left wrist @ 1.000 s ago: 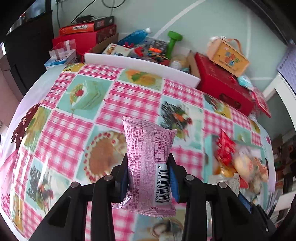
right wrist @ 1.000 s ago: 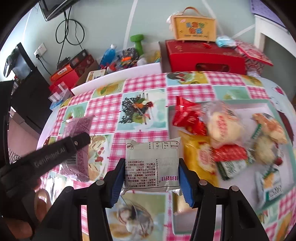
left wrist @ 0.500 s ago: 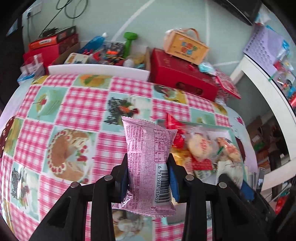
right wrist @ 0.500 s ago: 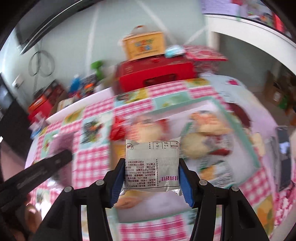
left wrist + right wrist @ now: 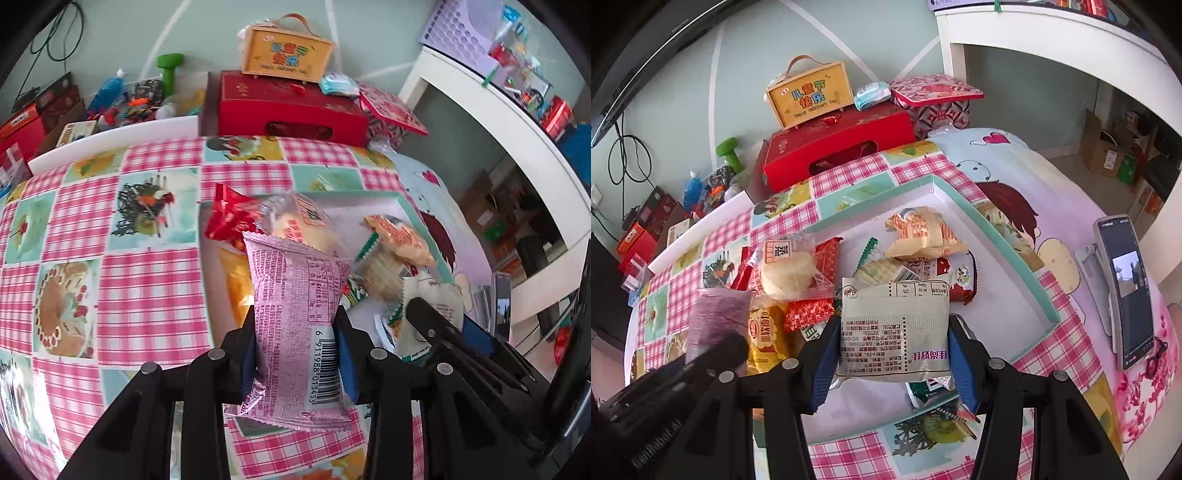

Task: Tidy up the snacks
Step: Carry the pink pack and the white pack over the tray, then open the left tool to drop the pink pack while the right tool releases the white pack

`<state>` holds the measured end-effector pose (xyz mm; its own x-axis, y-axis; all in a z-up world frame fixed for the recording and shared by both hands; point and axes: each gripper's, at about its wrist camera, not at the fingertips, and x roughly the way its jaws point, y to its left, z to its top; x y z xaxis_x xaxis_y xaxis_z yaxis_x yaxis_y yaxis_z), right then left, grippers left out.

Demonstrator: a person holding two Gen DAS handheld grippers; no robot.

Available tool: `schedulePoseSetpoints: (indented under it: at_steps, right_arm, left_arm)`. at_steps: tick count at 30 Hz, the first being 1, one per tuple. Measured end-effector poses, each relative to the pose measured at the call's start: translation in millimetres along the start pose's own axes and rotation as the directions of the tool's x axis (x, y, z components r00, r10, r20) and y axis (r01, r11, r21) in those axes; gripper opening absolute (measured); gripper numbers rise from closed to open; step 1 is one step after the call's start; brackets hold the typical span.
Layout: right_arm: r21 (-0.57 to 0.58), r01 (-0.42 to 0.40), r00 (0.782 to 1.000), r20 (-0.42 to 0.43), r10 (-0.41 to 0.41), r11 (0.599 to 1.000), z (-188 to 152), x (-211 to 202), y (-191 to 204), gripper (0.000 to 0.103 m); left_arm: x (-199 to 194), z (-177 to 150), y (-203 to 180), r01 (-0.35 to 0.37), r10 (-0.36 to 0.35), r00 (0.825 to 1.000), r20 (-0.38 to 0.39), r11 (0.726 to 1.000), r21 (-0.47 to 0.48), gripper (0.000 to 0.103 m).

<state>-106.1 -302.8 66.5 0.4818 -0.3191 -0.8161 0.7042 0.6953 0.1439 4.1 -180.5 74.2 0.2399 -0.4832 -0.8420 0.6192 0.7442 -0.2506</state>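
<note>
My left gripper (image 5: 297,354) is shut on a pink snack packet (image 5: 295,314), held upright above the near left part of a white tray with a teal rim (image 5: 402,206). My right gripper (image 5: 894,354) is shut on a silver-white snack packet (image 5: 895,328), held above the tray's (image 5: 1008,251) near middle. The tray holds several snacks: a round bun in clear wrap (image 5: 788,271), an orange-printed packet (image 5: 923,232), red packets (image 5: 809,308) and a yellow one (image 5: 766,332). The left gripper with the pink packet (image 5: 716,314) shows at the left of the right wrist view.
A pink checked tablecloth (image 5: 147,288) covers the table. A red box (image 5: 838,147) with a yellow carry box (image 5: 809,96) on it stands behind the table. A phone on a stand (image 5: 1126,291) is at the right. A white desk (image 5: 517,122) stands further right.
Both grippers have swung right, from over the bare tablecloth to over the tray. Each still holds its packet.
</note>
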Motion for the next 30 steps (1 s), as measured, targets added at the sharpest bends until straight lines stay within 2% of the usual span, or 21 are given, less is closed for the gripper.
schedulePoseSetpoints:
  at_steps: [17, 20, 22, 24, 28, 30]
  right_arm:
    - [0.053, -0.005, 0.998, -0.067, 0.009, 0.999, -3.2, 30.0, -19.4, 0.060]
    - [0.062, -0.009, 0.998, -0.066, 0.013, 0.998, -2.6, 30.5, -21.6, 0.060]
    - [0.074, -0.011, 0.998, -0.064, 0.016, 0.997, -2.1, 30.1, -24.2, 0.060]
    - [0.081, -0.016, 0.998, -0.065, 0.021, 0.997, -1.8, 29.7, -26.1, 0.060]
    - [0.079, -0.028, 0.997, -0.068, 0.033, 0.997, -2.1, 30.0, -24.6, 0.061]
    - [0.084, -0.042, 0.997, -0.067, 0.047, 0.996, -1.8, 30.5, -24.2, 0.066]
  left_arm:
    - [31.0, -5.5, -12.8, -0.054, 0.055, 0.997, -0.047, 0.998, 0.018, 0.040]
    - [30.4, -5.6, -12.7, -0.058, 0.059, 0.997, -0.051, 0.998, 0.015, 0.046]
    - [26.9, -4.6, -11.6, -0.062, 0.062, 0.997, -0.042, 0.998, 0.013, 0.058]
    - [22.8, -3.5, -10.1, -0.062, 0.062, 0.997, -0.036, 0.998, 0.012, 0.064]
    - [14.2, -1.5, -9.1, -0.070, 0.070, 0.997, -0.034, 0.997, 0.013, 0.066]
    - [8.8, -0.8, -8.5, -0.076, 0.076, 0.997, -0.027, 0.997, 0.015, 0.067]
